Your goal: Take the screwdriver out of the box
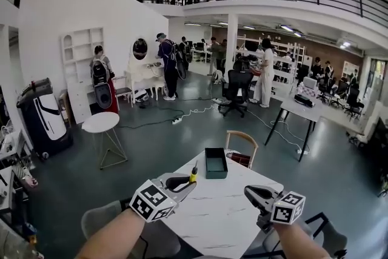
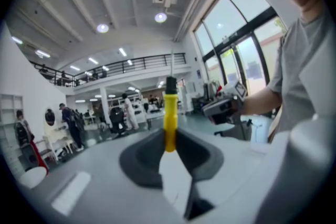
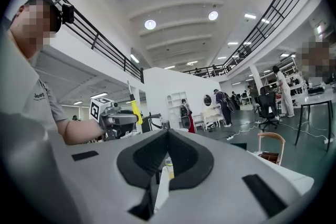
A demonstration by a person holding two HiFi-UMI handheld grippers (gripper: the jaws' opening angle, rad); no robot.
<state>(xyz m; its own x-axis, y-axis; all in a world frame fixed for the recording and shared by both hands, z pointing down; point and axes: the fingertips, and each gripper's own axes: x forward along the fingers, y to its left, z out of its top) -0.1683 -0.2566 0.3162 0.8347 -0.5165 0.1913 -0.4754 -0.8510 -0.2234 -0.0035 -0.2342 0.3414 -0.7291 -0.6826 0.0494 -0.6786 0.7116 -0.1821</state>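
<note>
Left gripper [image 1: 188, 181] fingers [image 2: 140, 153] pinch the screwdriver [image 2: 169, 113] by its yellow handle, shaft upright, clear of the box [image 1: 215, 174] that sits just beyond on the desk [image 1: 224, 215]; right gripper [image 1: 248, 191], fingers together and empty, hovers alongside.

Marble table [image 1: 224, 215]: lay at 6 o'clock, white with grey veins.
Wooden chair [image 1: 241, 144]: stood at the table's far edge, toward 12 o'clock.
Round side table [image 1: 101, 122]: stood at 9 o'clock, white, well apart.
Office chair [image 1: 235, 89]: stood at 12 o'clock, black.
Desk [image 1: 302, 111]: stood at 3 o'clock, black-legged.
</note>
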